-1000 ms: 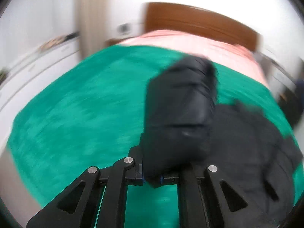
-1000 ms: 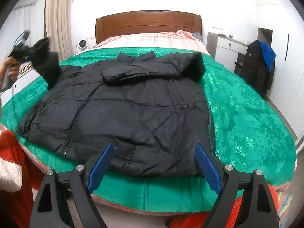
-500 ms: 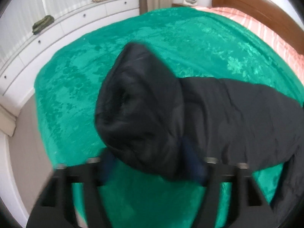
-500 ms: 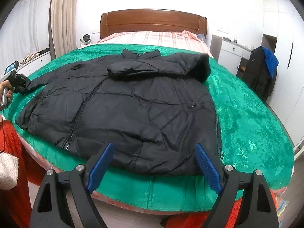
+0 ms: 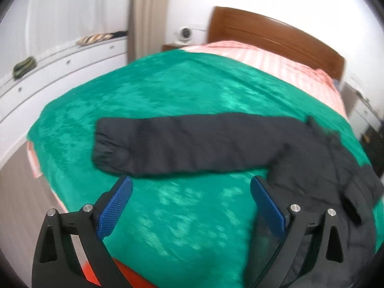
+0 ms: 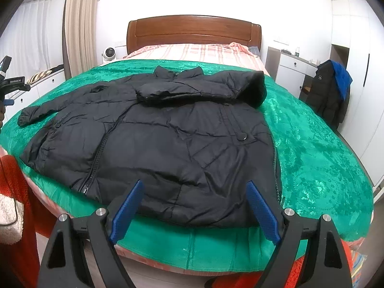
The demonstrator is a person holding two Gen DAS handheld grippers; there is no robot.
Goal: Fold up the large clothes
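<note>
Lying front-up on the green bedspread [image 6: 312,144], the black padded jacket [image 6: 168,144] covers most of the near half of the bed, its hem along the foot edge and its collar toward the wooden headboard [image 6: 194,33]. One sleeve [image 6: 192,88] is folded across the chest, its cuff ending near the zip line just below the collar. The other sleeve [image 5: 192,148] stretches flat toward the left edge of the bed, with its cuff [image 5: 105,148] short of that edge.

The left tongs [image 5: 190,206] hover above bare bedspread just in front of that outstretched sleeve, blue pads spread wide with nothing between them. The view there is motion-blurred. The right tongs [image 6: 194,211] are also spread wide and empty, held beyond the foot edge, level with the jacket's hem and not touching it.

Behind the bed's left side stand a curtain [image 6: 79,28] and a small white fan [image 6: 109,54]. A dark coat [image 6: 328,93] with a blue garment over it hangs by the white cabinets to the right.
</note>
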